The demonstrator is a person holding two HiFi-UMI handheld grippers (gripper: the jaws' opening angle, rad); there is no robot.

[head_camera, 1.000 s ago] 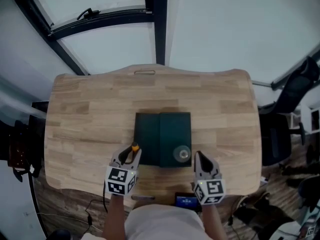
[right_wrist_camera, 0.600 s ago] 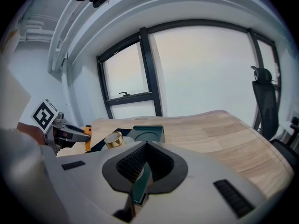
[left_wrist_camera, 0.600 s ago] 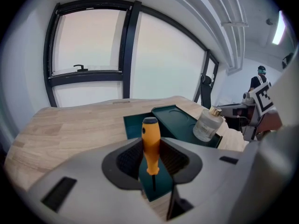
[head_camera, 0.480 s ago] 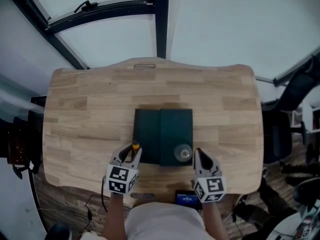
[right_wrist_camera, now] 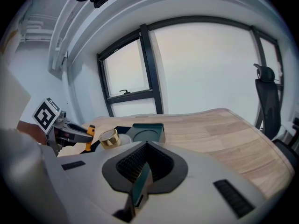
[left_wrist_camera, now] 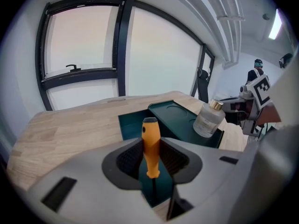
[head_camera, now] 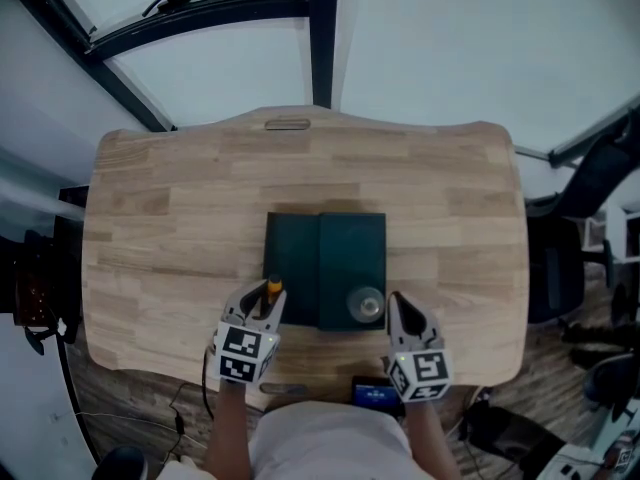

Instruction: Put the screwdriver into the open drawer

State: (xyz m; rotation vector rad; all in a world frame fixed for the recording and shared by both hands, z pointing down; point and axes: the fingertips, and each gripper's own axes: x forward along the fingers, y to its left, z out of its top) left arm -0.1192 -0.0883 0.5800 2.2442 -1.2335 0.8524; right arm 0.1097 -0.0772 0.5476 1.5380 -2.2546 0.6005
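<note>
Pinching the screwdriver [left_wrist_camera: 150, 133] handle-up, the left gripper [left_wrist_camera: 152, 154] hangs just short of the open drawer [head_camera: 291, 260], nearer than the closed, empty right gripper [head_camera: 404, 317].

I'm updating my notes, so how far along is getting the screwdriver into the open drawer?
Done: the screwdriver is picked up, clamped in the left claw. In hand: it hangs at the near edge of the open drawer, and the right claw seems to pinch the green box at its edge. Left: lower it in and release.
</note>
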